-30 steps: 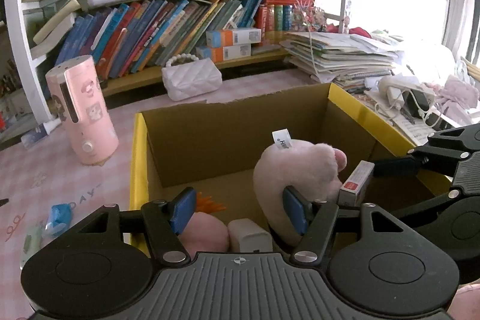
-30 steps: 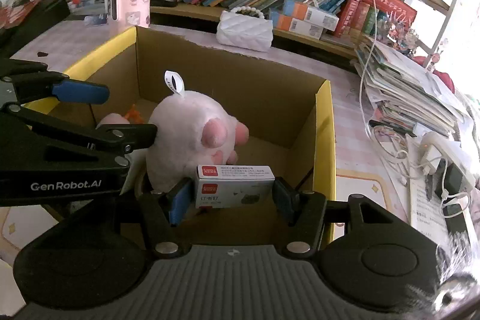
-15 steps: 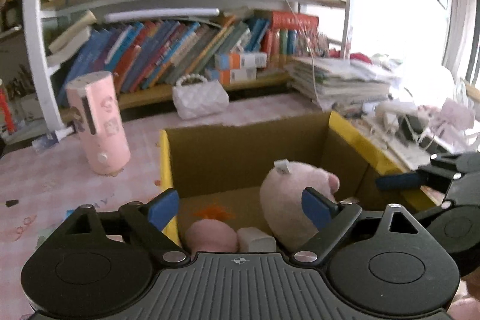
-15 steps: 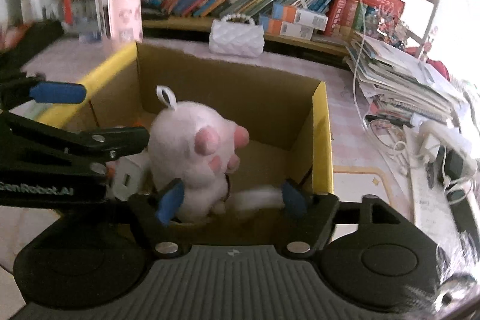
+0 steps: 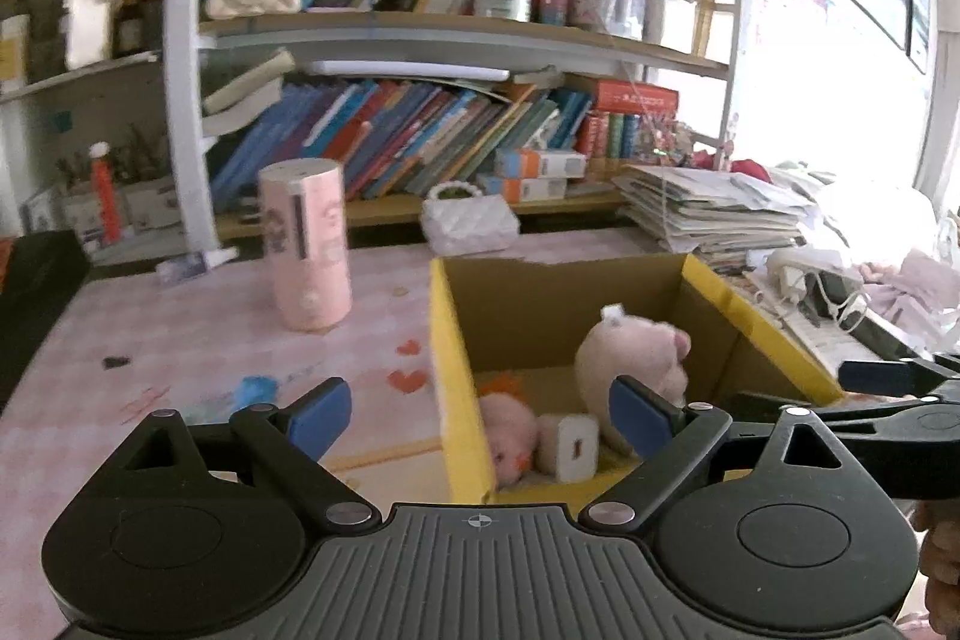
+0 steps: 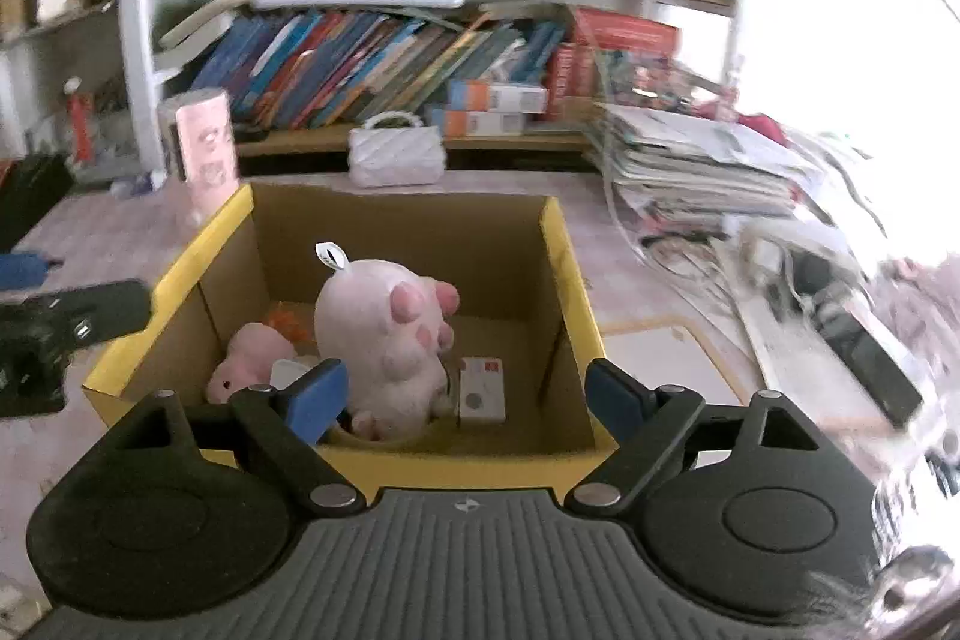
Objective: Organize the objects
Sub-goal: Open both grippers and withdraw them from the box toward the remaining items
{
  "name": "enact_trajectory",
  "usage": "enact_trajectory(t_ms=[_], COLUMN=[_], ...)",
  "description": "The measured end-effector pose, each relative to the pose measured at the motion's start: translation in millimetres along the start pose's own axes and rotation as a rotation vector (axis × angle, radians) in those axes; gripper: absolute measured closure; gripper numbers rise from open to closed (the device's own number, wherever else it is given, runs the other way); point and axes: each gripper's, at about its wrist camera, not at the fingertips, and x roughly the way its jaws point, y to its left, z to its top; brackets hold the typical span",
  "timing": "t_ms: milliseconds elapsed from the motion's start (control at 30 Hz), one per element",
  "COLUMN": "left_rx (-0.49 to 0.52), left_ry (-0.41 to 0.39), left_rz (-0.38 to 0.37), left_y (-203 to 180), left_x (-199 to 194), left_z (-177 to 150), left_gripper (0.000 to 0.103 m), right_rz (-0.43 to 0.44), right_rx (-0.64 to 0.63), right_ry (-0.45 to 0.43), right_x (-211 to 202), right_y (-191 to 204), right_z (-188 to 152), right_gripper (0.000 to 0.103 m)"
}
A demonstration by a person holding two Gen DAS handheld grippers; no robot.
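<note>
So both tools are sitting back from the cardboard box [image 6: 564, 256] with nothing in them. The left tool [image 5: 477, 415] has its blue pads spread wide and still opening, nothing between them, it just frames the near left corner of the box from above. Same story for the right tool [image 6: 462, 397]: jaws opening, wide apart, empty, looking down into the box. The box has yellow edges and sits on the pink checked bench [image 5: 180, 340]. Inside it, the big pale pink plush [image 6: 384, 334] is roughly in the middle, upright-ish with its paws facing up and a white tag loop on top. To its left there's a smaller pink plush with orange hair [image 6: 252, 355], and a small white block [image 5: 567, 445] lies between the two. The little white and red carton [image 6: 483, 388] lies flat on the box floor just right of the big plush, near the right wall. Outside the box, a pink cylinder [image 5: 306, 244] stands on the bench off to the left, and a white quilted handbag [image 6: 397, 154] sits behind the box by the bookshelf [image 5: 390, 142].
</note>
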Motion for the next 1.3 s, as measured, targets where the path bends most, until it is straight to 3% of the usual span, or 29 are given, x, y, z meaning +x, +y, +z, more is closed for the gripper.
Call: enact_trajectory(t_ms=[233, 400, 767, 1300], left_rx=[-0.03, -0.021, -0.026, -0.069], left_ry=[0.044, 0.085, 0.159, 0.212], left_rz=[0.05, 0.077, 0.117, 0.154], left_y=[23.3, 38.1, 64.3, 95.3], left_x=[-29.0, -46.8, -81.5, -123.0], left_z=[-28.2, -46.8, -75.1, -106.8], left_gripper=[0.006, 0.006, 0.006, 0.005], right_rz=[0.002, 0.007, 0.084, 0.136], right_rx=[0.026, -0.029, -0.047, -0.056], right_ry=[0.044, 0.095, 0.176, 0.213], right_x=[-24.7, -33.4, -54.1, -81.0], right_y=[30.1, 61.0, 110.0, 153.2], right_z=[-26.7, -47.7, -76.5, -101.7], right_gripper=[0.016, 0.013, 0.01, 0.008])
